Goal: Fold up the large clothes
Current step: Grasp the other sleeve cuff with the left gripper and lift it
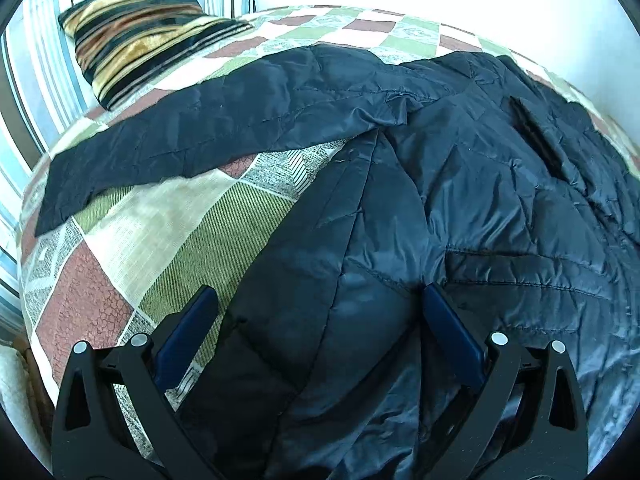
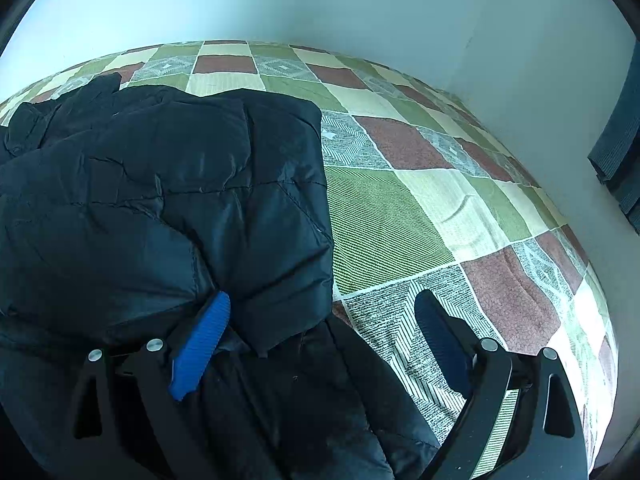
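Observation:
A large black quilted jacket (image 1: 460,200) lies on a bed with a checked cover (image 1: 160,232). One sleeve (image 1: 192,136) stretches out flat to the left. My left gripper (image 1: 316,296) is open, its blue fingers astride the jacket's near left edge. In the right wrist view the jacket (image 2: 160,200) fills the left half, with a puffy part folded over on top. My right gripper (image 2: 324,304) is open over the jacket's right edge, its left finger (image 2: 200,344) against the fabric and its right finger (image 2: 440,340) over the bed cover (image 2: 400,208).
A striped gold and black pillow (image 1: 136,36) lies at the bed's far left, by striped curtains (image 1: 36,60). A pale wall (image 2: 360,8) runs along the far side of the bed. A dark strap (image 2: 620,140) hangs on the wall at right.

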Demonstrator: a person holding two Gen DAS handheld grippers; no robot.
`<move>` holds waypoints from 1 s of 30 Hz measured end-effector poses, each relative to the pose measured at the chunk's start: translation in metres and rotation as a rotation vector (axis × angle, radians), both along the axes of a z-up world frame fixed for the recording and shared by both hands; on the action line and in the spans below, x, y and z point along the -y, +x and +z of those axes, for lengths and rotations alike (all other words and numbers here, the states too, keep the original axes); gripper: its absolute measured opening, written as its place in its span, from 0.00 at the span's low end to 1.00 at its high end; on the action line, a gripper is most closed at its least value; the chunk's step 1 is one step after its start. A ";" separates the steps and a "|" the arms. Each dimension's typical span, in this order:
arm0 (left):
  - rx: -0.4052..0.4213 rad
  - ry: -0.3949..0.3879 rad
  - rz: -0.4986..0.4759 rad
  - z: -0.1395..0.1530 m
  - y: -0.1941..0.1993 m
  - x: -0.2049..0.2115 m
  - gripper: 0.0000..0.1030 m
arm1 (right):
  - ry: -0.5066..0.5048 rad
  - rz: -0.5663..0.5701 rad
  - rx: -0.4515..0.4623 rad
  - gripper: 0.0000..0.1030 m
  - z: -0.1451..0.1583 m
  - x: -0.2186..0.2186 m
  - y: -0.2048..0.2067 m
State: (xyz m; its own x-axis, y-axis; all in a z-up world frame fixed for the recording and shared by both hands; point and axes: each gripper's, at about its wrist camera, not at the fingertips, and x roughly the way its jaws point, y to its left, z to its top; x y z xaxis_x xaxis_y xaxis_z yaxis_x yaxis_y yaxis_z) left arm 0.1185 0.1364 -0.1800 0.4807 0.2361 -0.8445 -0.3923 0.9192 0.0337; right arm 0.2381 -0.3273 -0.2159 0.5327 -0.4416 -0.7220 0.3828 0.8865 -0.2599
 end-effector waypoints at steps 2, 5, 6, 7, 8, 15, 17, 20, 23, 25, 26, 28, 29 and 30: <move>0.012 -0.046 -0.001 0.005 -0.006 -0.009 0.98 | 0.001 0.000 0.000 0.89 0.000 0.000 0.000; 0.079 -0.104 0.024 0.020 -0.021 -0.037 0.98 | 0.001 0.000 0.001 0.89 0.000 0.000 0.000; 0.105 -0.118 0.044 0.026 -0.026 -0.050 0.98 | 0.001 0.000 0.001 0.89 0.000 0.000 0.000; 0.123 -0.126 0.061 0.029 -0.030 -0.060 0.98 | 0.000 0.000 0.001 0.89 0.000 0.000 0.000; 0.155 -0.135 0.095 0.035 -0.036 -0.078 0.98 | 0.000 0.000 0.001 0.89 0.000 0.000 0.000; 0.274 -0.233 0.275 0.041 -0.069 -0.194 0.98 | -0.001 0.001 0.001 0.89 0.000 0.001 0.000; 0.298 -0.299 0.341 0.035 -0.079 -0.225 0.92 | 0.000 0.001 0.001 0.89 0.000 0.001 -0.001; 0.364 -0.458 0.440 0.018 -0.096 -0.263 0.82 | -0.002 0.001 0.001 0.89 0.000 0.001 -0.001; 0.397 -0.541 0.472 0.006 -0.100 -0.281 0.82 | -0.004 0.002 0.001 0.89 0.000 0.001 -0.001; 0.397 -0.527 0.458 0.007 -0.097 -0.284 0.82 | -0.006 0.001 0.001 0.89 0.001 0.001 0.000; 0.398 -0.521 0.453 0.008 -0.094 -0.286 0.83 | -0.006 0.001 0.001 0.89 0.001 0.001 0.000; 0.405 -0.550 0.458 0.008 -0.095 -0.290 0.83 | -0.005 0.002 0.002 0.89 0.001 0.001 -0.001; 0.406 -0.556 0.455 0.008 -0.095 -0.292 0.83 | -0.005 0.002 0.002 0.89 0.001 0.001 -0.001; 0.402 -0.553 0.448 0.008 -0.097 -0.293 0.83 | -0.006 0.002 0.002 0.89 0.001 0.001 -0.001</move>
State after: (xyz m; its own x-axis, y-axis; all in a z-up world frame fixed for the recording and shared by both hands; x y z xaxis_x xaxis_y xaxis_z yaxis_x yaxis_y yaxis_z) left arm 0.0214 0.4292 -0.1719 0.7306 0.0775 -0.6784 -0.6121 0.5146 -0.6005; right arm 0.2375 -0.3282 -0.2153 0.5345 -0.4450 -0.7185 0.3819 0.8856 -0.2644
